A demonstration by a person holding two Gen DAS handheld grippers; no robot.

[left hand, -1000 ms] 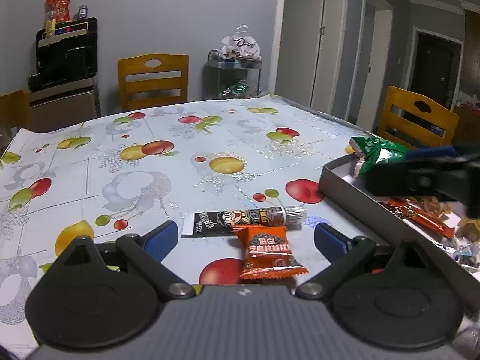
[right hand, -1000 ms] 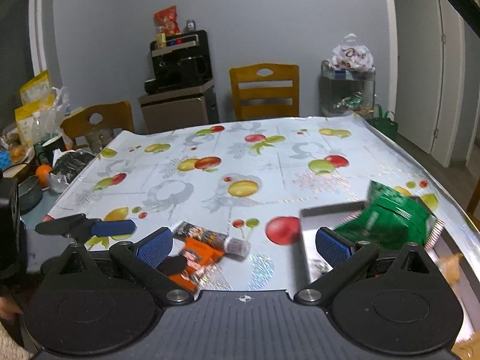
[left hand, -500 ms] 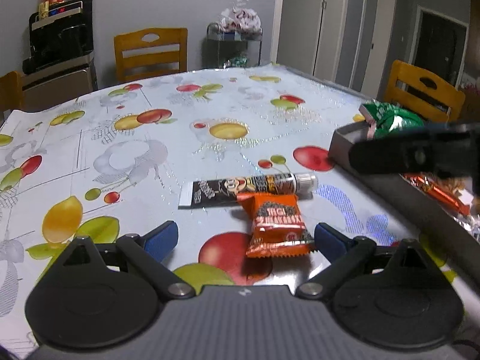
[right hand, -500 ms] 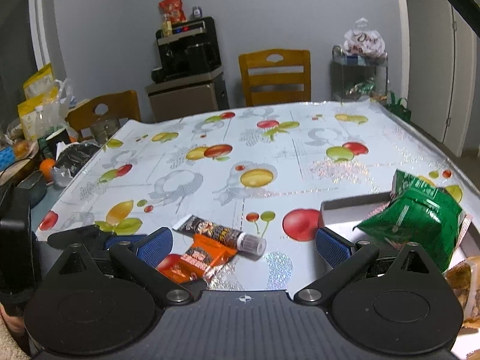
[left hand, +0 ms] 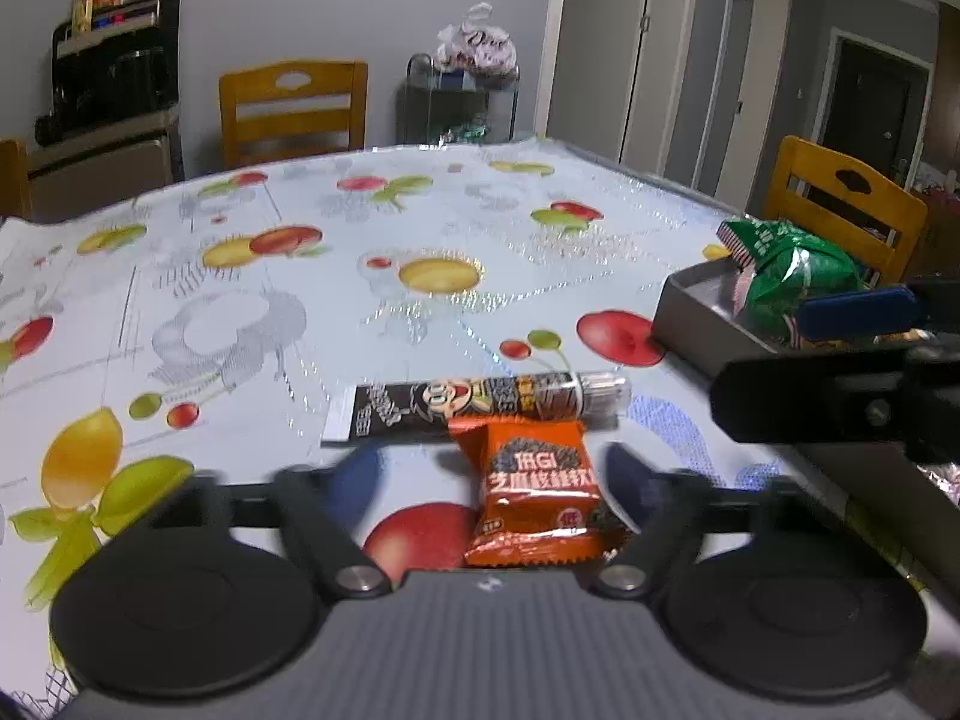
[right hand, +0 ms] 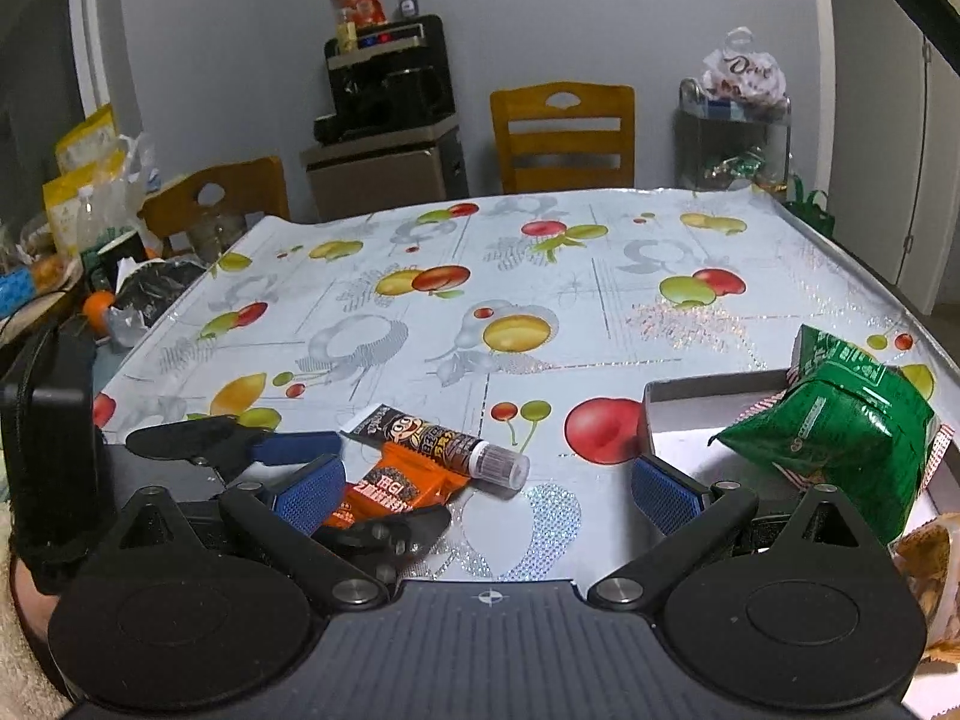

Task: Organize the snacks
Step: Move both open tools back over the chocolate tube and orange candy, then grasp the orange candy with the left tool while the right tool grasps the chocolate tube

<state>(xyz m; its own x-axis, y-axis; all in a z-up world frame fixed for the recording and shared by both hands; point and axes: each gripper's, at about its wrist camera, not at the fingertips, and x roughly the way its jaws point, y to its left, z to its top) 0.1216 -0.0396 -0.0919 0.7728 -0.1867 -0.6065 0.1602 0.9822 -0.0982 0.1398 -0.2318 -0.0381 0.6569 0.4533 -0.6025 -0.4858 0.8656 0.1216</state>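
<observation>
Closing my left jaws around orange packet (left hand: 536, 492), pads not yet touching: light, crinkly, slippery; I'd pinch its sides. Right jaws wide, empty.

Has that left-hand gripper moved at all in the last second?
Yes. The left gripper has come forward and down toward the orange snack packet on the tablecloth, and its jaws have just been closing around the packet.

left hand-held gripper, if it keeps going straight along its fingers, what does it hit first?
Most likely the orange snack packet, lying between the left hand-held gripper's closing fingers, nearer the right one, pads apparently not yet touching. Just beyond lies the dark snack tube, then bare tablecloth.
</observation>
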